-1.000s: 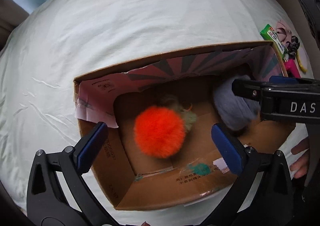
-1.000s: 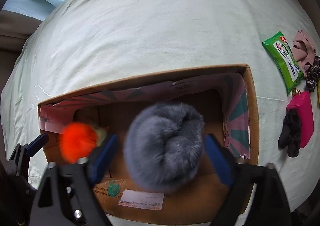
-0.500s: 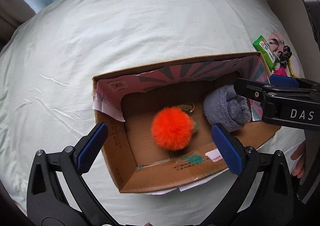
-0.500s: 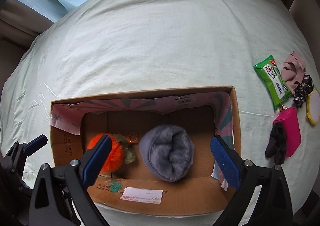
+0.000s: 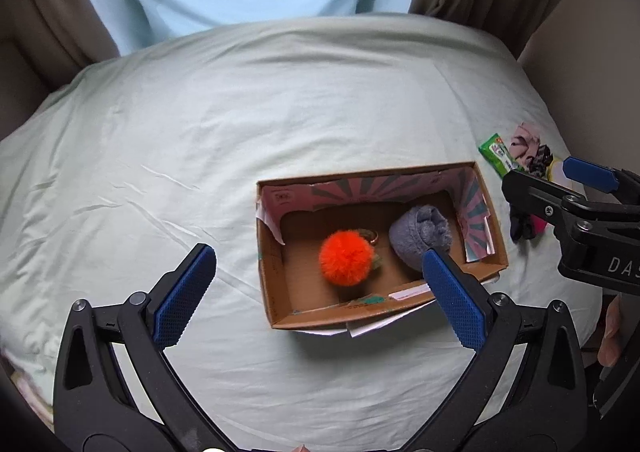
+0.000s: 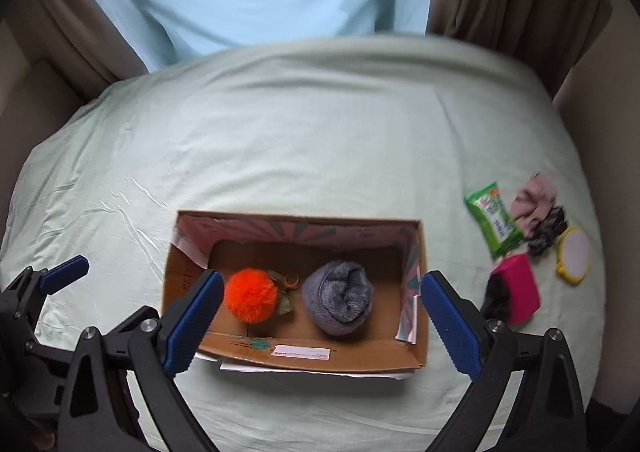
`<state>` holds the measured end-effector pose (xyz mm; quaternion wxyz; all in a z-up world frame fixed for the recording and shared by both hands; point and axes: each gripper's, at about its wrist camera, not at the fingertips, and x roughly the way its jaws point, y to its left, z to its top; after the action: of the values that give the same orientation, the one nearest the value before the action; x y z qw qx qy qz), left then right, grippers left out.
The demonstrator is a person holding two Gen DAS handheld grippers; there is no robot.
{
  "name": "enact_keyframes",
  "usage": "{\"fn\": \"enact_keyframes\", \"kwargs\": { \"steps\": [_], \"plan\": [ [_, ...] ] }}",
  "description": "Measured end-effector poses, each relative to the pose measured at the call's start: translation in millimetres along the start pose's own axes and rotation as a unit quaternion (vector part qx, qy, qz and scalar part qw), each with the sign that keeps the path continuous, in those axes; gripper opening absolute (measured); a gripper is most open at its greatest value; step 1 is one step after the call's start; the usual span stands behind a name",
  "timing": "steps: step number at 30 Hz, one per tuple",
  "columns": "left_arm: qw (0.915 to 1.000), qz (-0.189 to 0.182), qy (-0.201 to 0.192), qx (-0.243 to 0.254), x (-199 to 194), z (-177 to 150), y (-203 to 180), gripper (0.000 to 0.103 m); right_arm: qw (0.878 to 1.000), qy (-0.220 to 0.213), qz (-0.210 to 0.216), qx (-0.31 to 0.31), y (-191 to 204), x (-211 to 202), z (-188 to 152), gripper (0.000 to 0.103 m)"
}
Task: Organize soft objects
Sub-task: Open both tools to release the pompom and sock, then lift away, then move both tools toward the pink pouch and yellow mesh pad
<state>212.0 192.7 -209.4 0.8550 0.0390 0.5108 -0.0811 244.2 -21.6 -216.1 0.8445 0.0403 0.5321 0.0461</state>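
A bed under a pale green sheet fills most of the room here, with a cardboard box sitting open on it. Inside the box, side by side but apart, lie a rolled grey fuzzy sock and an orange pompom, so two soft things look packed. Off to the box's right, on the sheet, a small heap waits: a green tissue pack, a pink cloth, a dark scrunchie, a magenta pouch and a round yellow-rimmed item. By my reckoning the job is under half finished. The left hand-held gripper and right hand-held gripper both hang above the box, jaws spread wide, holding nothing.
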Motion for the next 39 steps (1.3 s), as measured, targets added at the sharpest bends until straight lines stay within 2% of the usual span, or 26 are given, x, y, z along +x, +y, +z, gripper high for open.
{"fn": "enact_keyframes", "kwargs": {
  "steps": [5, 13, 19, 22, 27, 31, 39],
  "plan": [
    [0.9981, 0.020, -0.058, -0.010, -65.0, -6.7, 2.9, 0.103, 0.998, -0.067, -0.013, 0.004, 7.5, -67.4, -9.9, 0.098],
    [0.9910, 0.032, -0.124, -0.039, -145.9, -29.8, 3.4, 0.103, 0.986, -0.159, -0.045, -0.011, 18.3, -157.8, -42.7, 0.098],
    [0.9873, 0.024, -0.152, -0.039, -179.1, -51.6, -6.9, 0.103, 0.976, -0.211, -0.051, -0.015, 16.9, -201.3, -67.6, 0.098],
    [0.9859, 0.022, -0.162, -0.036, -188.1, -54.9, -17.0, 0.103, 0.973, -0.223, -0.050, -0.004, 8.9, -213.8, -77.6, 0.098],
    [0.9832, 0.014, -0.179, -0.031, -198.4, -51.9, -45.1, 0.103, 0.969, -0.236, -0.069, 0.016, -19.7, -231.3, -95.7, 0.098],
    [0.9823, 0.012, -0.186, -0.023, -199.1, -50.3, -80.2, 0.103, 0.965, -0.243, -0.089, 0.036, -57.7, -244.1, -109.5, 0.098],
    [0.9851, 0.001, -0.171, -0.019, -181.6, -45.9, -183.8, 0.103, 0.965, -0.235, -0.098, 0.055, -153.5, -255.3, -126.1, 0.098]
  ]
}}
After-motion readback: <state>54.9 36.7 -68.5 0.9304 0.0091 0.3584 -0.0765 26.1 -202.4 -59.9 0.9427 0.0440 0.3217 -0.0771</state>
